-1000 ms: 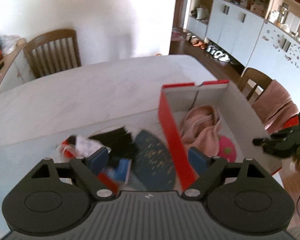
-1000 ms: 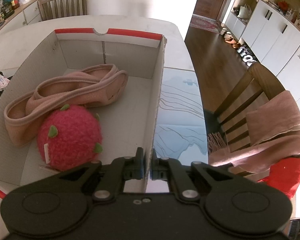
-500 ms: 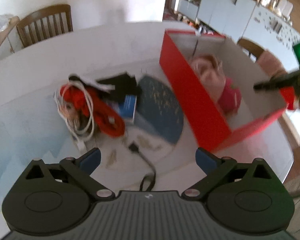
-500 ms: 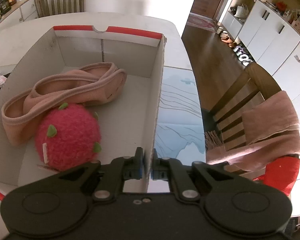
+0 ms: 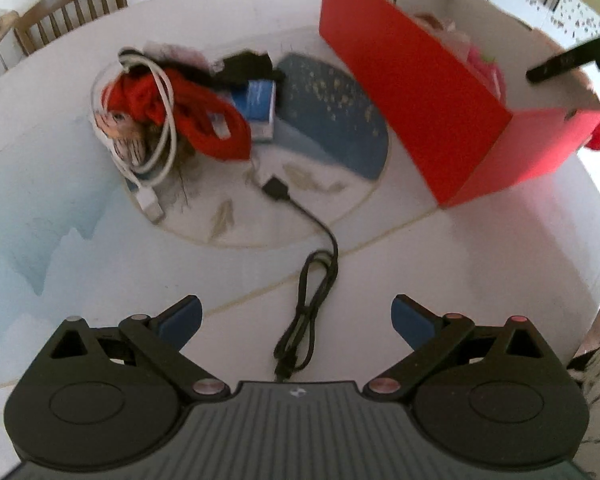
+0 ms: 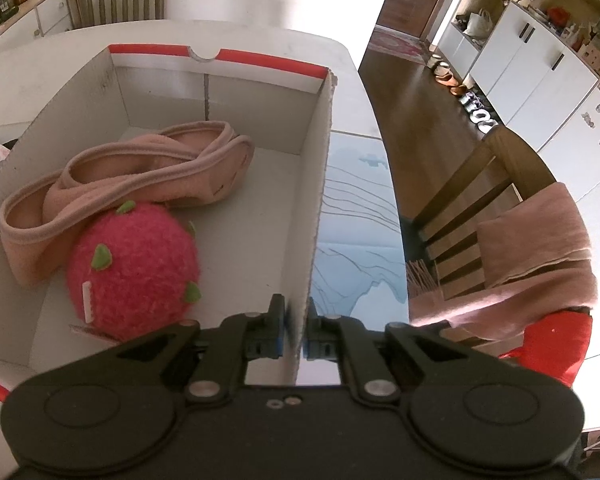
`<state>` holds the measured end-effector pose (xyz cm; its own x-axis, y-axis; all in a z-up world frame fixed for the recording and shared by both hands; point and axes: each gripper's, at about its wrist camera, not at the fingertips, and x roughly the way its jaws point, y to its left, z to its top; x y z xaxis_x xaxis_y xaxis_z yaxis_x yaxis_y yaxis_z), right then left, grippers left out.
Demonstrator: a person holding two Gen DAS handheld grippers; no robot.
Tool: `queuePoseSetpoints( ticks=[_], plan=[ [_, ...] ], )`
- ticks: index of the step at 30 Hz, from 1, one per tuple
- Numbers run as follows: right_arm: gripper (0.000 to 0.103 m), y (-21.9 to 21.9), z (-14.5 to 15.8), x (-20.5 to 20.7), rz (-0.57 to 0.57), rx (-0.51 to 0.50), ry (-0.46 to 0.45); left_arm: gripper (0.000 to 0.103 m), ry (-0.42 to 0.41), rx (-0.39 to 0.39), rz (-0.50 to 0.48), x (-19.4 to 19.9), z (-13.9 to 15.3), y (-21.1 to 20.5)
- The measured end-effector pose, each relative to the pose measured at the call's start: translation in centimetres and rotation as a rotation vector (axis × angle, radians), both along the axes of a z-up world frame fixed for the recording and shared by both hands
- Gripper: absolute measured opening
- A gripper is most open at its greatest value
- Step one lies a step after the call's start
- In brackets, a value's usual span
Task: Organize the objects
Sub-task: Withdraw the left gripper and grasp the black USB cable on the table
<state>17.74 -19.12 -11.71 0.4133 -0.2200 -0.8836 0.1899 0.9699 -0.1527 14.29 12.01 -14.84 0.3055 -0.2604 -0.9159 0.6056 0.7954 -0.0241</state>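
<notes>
My left gripper point(image 5: 296, 316) hung with jaws spread wide above the black cable point(image 5: 312, 280) on the table point(image 5: 480, 260), my right gripper point(image 6: 294, 338) pinched the red box point(image 6: 320, 184) wall, pink plush point(image 6: 134, 268) inside.

Right gripper point(image 6: 294, 334) clamped on the right-hand wall of the open shoebox point(image 6: 318, 184), one pad inside, one outside. Inside the box: a pink fabric headband point(image 6: 140, 172) lying flat, a fuzzy pink dragon-fruit plush point(image 6: 134, 268) touching its near edge. Beyond the table point(image 6: 364, 208), a wooden chair point(image 6: 472, 184) draped with a pink cloth point(image 6: 536, 236).
</notes>
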Motion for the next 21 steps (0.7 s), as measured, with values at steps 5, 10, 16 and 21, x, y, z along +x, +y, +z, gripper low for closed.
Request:
queuePoseSetpoints(
  ticks=[5,10,16,21],
  plan=[
    [0.007,0.2,-0.1,0.0,0.001,-0.004,0.001,0.100,-0.002,0.034,-0.005,-0.4,-1.2,-0.1],
    [0.007,0.2,-0.1,0.0,0.000,-0.005,0.002,0.078,-0.006,0.035,-0.001,-0.1,-1.3,-0.2],
    [0.007,0.2,0.0,-0.1,0.001,-0.007,0.002,0.056,-0.025,0.047,-0.033,-0.4,-1.0,-0.5],
    [0.007,0.2,0.0,-0.1,0.002,-0.007,0.002,0.035,-0.020,0.054,-0.047,-0.7,-0.8,-1.2]
  ],
)
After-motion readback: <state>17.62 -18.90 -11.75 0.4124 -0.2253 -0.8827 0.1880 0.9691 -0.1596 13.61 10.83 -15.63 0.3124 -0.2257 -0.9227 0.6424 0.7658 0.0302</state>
